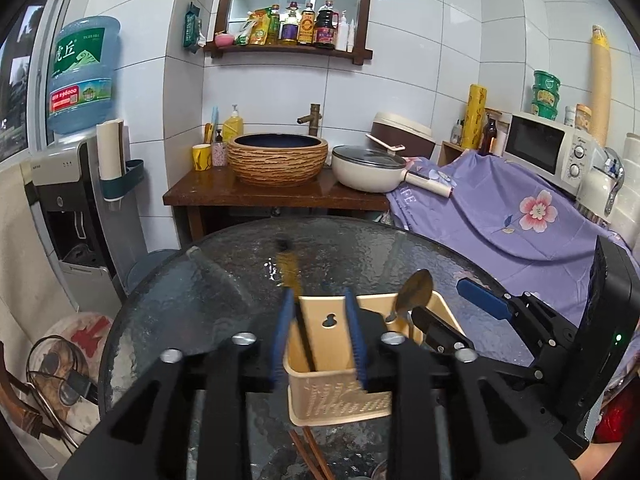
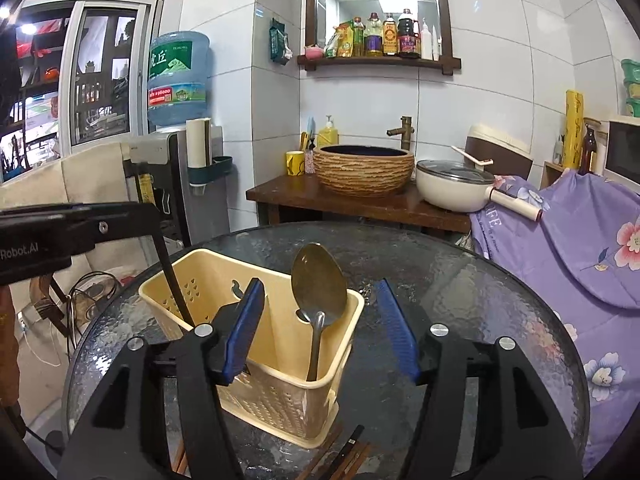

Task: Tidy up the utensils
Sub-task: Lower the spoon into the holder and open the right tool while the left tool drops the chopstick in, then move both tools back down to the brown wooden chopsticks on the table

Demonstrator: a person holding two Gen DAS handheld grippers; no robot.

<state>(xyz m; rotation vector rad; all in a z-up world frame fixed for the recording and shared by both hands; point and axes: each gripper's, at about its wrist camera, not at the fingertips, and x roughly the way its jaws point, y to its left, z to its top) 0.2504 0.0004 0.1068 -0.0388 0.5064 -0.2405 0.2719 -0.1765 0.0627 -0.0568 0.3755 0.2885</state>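
Our left tool [image 1: 318, 338] hangs apart over the beige plastic utensil holder [image 2: 256, 344], chopstick between; our right tool [image 2: 320, 332] gapes, steel spoon [image 2: 319, 296] standing at twelve o'clock.

The chopstick [image 1: 289, 276] standing in the beige caddy [image 1: 340, 400] is badly motion-blurred in the left wrist view, so its top is just a smear. The spoon [image 2: 319, 284] handle drops behind the caddy wall, lower end hidden. Loose chopsticks [image 2: 344, 460] on the near side of the worktop [image 2: 460, 280] get cut off by the bottom edge and sit partly under the caddy, so can't count them. Labels on the shelf bottles [image 2: 384, 36] are too small to read.
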